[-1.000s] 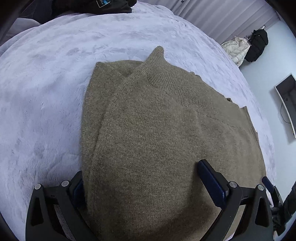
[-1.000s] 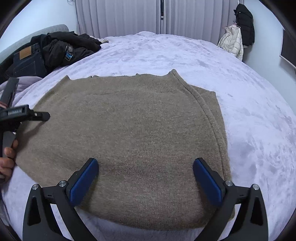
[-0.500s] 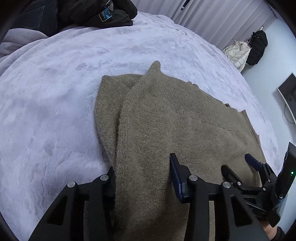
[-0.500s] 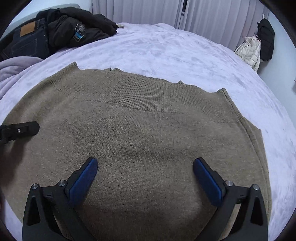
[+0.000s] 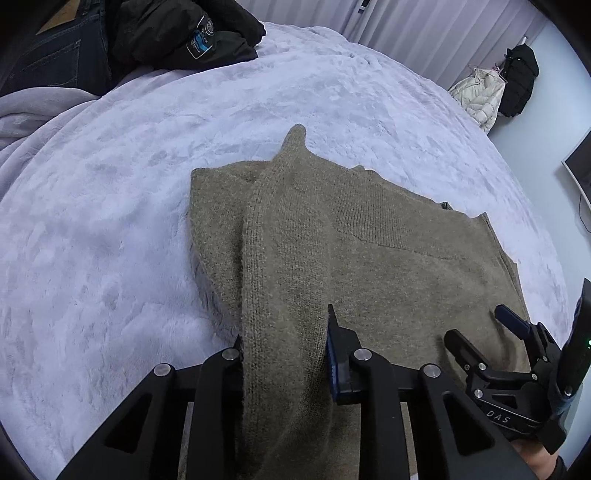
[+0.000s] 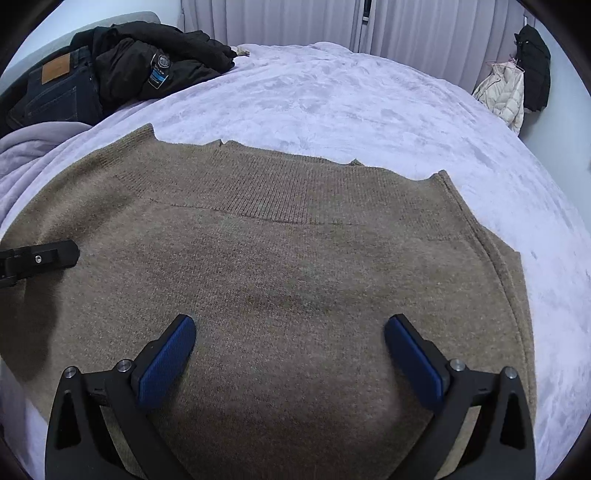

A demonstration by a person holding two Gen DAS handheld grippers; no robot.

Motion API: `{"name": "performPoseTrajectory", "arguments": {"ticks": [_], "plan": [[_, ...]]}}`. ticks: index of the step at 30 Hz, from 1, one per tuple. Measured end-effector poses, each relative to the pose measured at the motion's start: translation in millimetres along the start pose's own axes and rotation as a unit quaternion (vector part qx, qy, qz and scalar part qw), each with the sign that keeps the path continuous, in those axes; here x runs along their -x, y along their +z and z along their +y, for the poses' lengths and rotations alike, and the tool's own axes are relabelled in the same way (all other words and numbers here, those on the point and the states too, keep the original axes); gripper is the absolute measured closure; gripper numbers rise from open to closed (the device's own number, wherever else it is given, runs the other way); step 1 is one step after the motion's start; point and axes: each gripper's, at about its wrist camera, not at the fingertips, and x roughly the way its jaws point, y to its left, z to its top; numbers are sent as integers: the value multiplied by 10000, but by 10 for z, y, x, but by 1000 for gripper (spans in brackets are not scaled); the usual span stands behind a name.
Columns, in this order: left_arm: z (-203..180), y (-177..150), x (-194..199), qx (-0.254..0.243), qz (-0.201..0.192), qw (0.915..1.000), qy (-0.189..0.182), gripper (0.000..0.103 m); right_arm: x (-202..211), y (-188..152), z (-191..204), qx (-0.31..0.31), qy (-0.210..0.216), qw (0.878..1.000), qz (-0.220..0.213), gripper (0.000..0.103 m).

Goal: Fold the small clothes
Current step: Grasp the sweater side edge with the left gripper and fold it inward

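Now the left gripper (image 5: 286,354) is closing on the left edge of the olive-brown knitted sweater (image 5: 369,266), ready to fold; the right gripper (image 6: 290,354) hovers released and next must grasp too.

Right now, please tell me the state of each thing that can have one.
sweater: lying flat on the bed, partly folded, its near left edge bunched up.
left gripper: closing on a fold of the sweater.
right gripper: open above the sweater, holding nothing.
curtains: drawn shut.
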Motion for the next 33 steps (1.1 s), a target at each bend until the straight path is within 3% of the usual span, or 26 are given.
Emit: {"name": "performPoseTrajectory", "arguments": {"ticks": [2, 4, 7, 11, 13, 16, 20, 25, 28, 31, 33], "plan": [[-111, 28, 19, -77, 21, 9998, 177, 77, 111, -27, -92, -31, -276, 9994, -221, 0], [-251, 37, -37, -232, 135, 9980, 577, 77, 2, -72, -130, 158, -562, 9983, -17, 0], [-408, 34, -27, -313, 254, 9951, 899, 78, -16, -37, -284, 212, -118, 9995, 180, 0], [-635, 133, 188, -204, 197, 9951, 947, 79, 375, -29, -829, -589, 159, 9978, -262, 0], [-870, 176, 272, -285, 192, 9938, 1059, 80, 474, -98, -1068, -766, 218, 9965, -236, 0], [-1402, 203, 386, -556, 144, 9934, 989, 86, 627, -276, -1335, -761, 135, 9966, -279, 0], [-2168, 158, 368, -928, 182, 9913, 920, 87, 860, -526, -1682, -894, 79, 9947, -498, 0], [-2862, 74, -45, -995, 530, 9915, 650, 90, 1017, -840, -2007, -1038, -34, 9929, -573, 0], [-3059, -65, -501, -946, 883, 9891, 697, 90, 1053, -1009, -2130, -1122, -100, 9921, -559, 0], [-3150, -235, -726, -1082, 909, 9868, 789, 89, 1038, -1162, -2227, -1286, 7, 9904, -500, 0], [-3234, -301, -677, -1271, 770, 9856, 809, 76, 996, -1235, -2266, -1337, 31, 9901, -435, 0]]}}
